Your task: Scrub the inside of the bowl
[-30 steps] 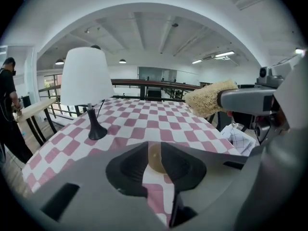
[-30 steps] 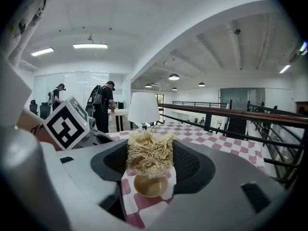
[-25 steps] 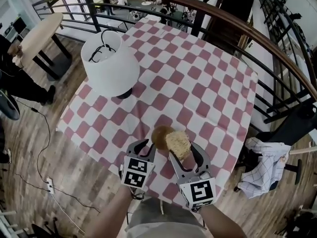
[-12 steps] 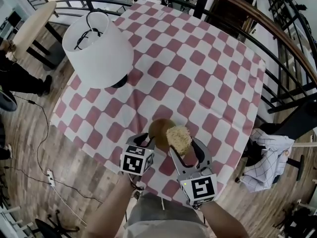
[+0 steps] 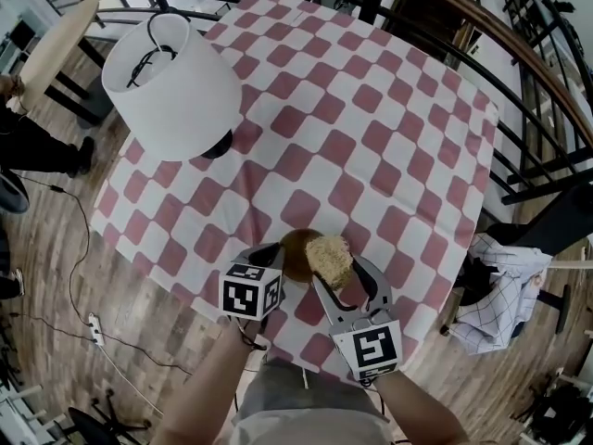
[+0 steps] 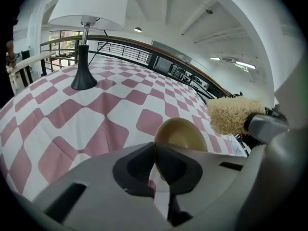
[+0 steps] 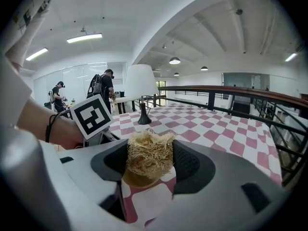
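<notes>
Left claw (image 6: 155,162): jaws closing, with the bowl's (image 6: 180,134) thin near rim between the pads.
Right claw (image 7: 147,162): pinching a pale, fibrous scrubber (image 7: 148,157).
Bowl: round, smooth, golden-brown. It sits at the lower middle of the head view, near the desk's (image 5: 371,137) near edge.
Scrubber: covers the bowl's right part in the head view. Whether it touches the inside cannot be told.
Desk: carries a red-and-white checked cloth.
Lamp (image 5: 167,86): white shade, dark base, upper left of the head view, well apart from the bowl.
</notes>
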A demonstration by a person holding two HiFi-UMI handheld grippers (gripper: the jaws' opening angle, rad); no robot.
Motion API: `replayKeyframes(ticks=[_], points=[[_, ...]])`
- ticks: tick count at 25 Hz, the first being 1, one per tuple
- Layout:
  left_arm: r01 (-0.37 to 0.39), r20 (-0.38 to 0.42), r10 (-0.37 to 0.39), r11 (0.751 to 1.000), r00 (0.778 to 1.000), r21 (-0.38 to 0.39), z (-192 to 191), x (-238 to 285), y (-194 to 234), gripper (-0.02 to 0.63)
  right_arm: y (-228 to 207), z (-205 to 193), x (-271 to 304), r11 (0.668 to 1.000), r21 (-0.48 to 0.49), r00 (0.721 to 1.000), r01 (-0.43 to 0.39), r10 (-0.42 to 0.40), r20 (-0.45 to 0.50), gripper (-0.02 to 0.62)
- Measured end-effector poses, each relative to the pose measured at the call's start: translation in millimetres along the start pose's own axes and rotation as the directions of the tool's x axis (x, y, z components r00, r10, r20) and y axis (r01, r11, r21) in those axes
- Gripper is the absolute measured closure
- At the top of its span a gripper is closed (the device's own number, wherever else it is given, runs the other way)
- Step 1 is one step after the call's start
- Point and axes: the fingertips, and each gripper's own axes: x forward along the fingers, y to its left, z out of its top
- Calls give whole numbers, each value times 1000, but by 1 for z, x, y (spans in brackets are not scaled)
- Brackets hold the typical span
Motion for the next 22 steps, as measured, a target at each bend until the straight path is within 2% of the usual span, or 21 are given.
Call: replayKeyframes(ticks=[4,9,15,18,22], points=[[11,22,-11,1000,1000,3,8,-16,-11,584,7,3,-6,1000,-3,1000,-30,30,1,344],[54,87,-49,997,995,-49,34,-54,-27,586,19,24,-23,997,-41,997,-65,67,28,344],[21,197,-27,999,980,34,74,-115,-47,586,33,61,-52,993,-76,994,-87,93,66,344],[2,221,-23,996,975,94,89,-150,-62,586,43,82,-67,989,-96,991,-114,121,66,344],[7,271,-40,992,962,123,105,-192,-85,586,51,113,-90,984,-167,992,-58,75,101,344]])
